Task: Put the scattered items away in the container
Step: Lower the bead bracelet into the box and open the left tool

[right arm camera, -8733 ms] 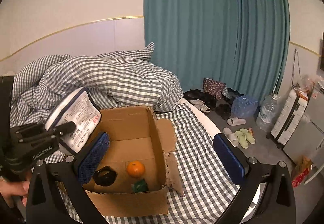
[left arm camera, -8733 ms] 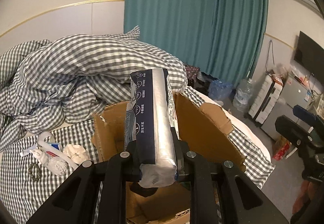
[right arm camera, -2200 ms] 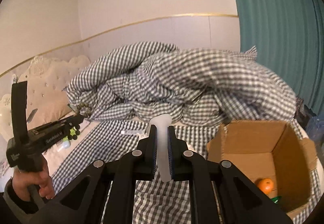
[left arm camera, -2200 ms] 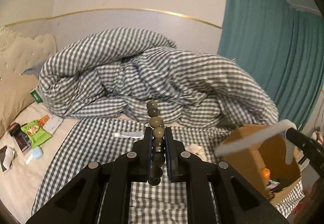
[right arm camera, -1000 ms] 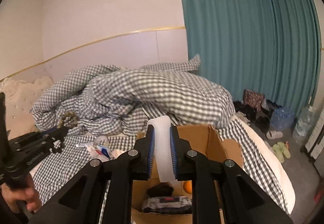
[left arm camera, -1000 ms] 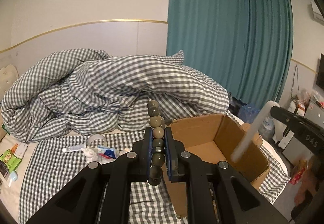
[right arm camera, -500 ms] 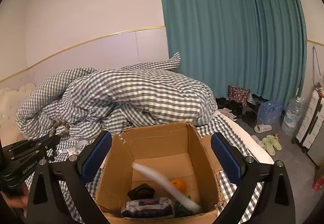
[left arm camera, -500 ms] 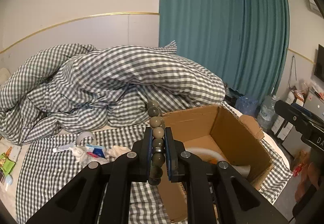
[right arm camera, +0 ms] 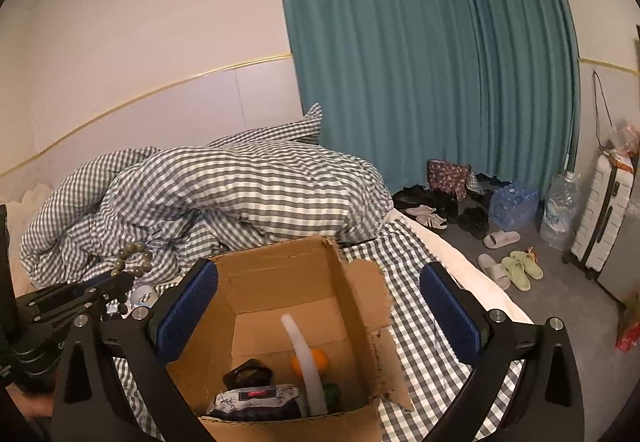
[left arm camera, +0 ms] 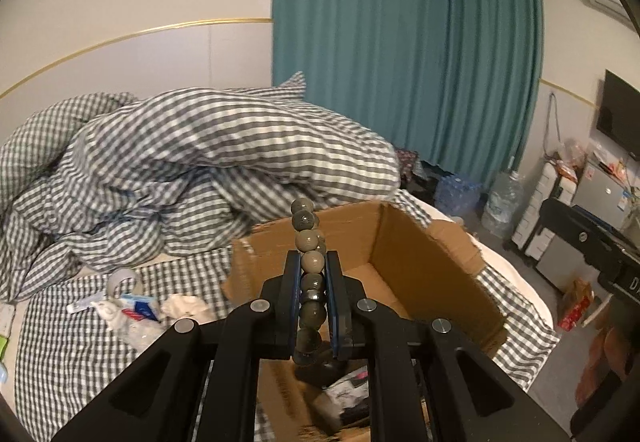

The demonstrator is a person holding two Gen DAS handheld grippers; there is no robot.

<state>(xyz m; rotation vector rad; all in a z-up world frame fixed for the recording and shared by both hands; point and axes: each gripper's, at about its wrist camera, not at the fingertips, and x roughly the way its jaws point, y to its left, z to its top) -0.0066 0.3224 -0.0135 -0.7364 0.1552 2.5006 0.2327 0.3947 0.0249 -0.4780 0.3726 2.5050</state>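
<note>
Checked bed (right arm camera: 420,266), 1 box (right arm camera: 280,282), 1 bracelet (left arm camera: 310,262)

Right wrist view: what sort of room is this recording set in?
A lived-in bedroom, most likely. A rumpled checked duvet lies on a bed, teal curtains hang to the floor, and slippers and a suitcase stand beside it.

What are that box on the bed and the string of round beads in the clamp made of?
The box looks like plain brown corrugated cardboard: matte, with torn, ragged flap edges. The beads in the left gripper are olive-grey with a soft sheen and small highlights, so probably polished stone or glazed wood; the look leaves that open.
</note>
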